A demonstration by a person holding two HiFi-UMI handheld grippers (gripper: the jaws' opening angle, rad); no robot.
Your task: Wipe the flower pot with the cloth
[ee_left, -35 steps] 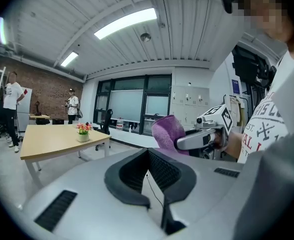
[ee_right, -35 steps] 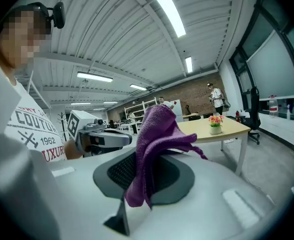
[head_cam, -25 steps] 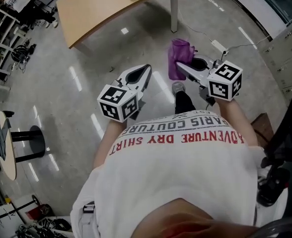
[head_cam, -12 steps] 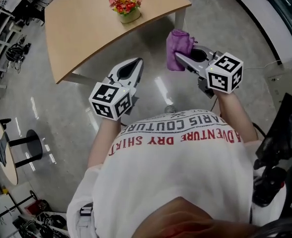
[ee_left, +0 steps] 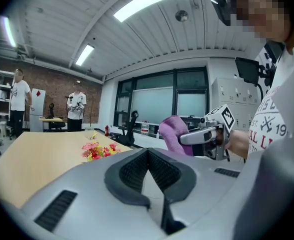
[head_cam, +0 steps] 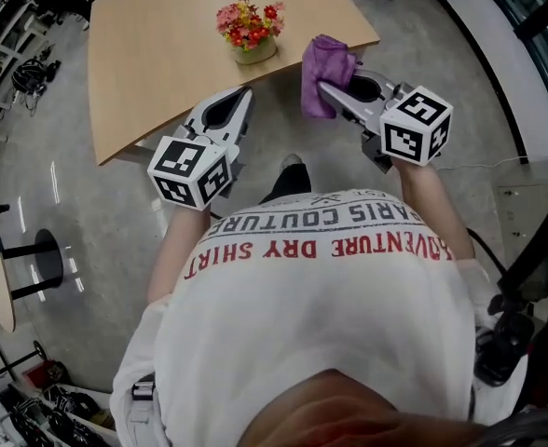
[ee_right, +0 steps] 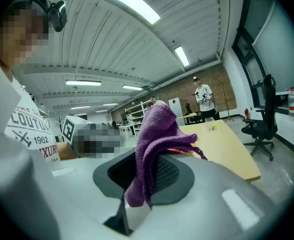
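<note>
Closer than before, the flower pot (head_cam: 254,52) sits on the bench (head_cam: 153,54) just ahead. The left hand-held gripper (head_cam: 244,94) is closed and empty; the right hand-held gripper (head_cam: 322,88) clamps the cloth (head_cam: 323,63), seemingly clear of the pot.

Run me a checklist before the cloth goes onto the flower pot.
1. Purple cloth clamped in the right gripper: ok, its jaws pinch it and a fold hangs out.
2. Left gripper free: ok, jaws shut with nothing between them.
3. Flower pot upright on the table: ok, near the edge facing the person.
4. Cloth on the pot: not ok, they are apart.
5. Pot steadied: not ok, neither gripper touches it.
6. Where the pot is dirty: cannot tell, too small in every view.
</note>
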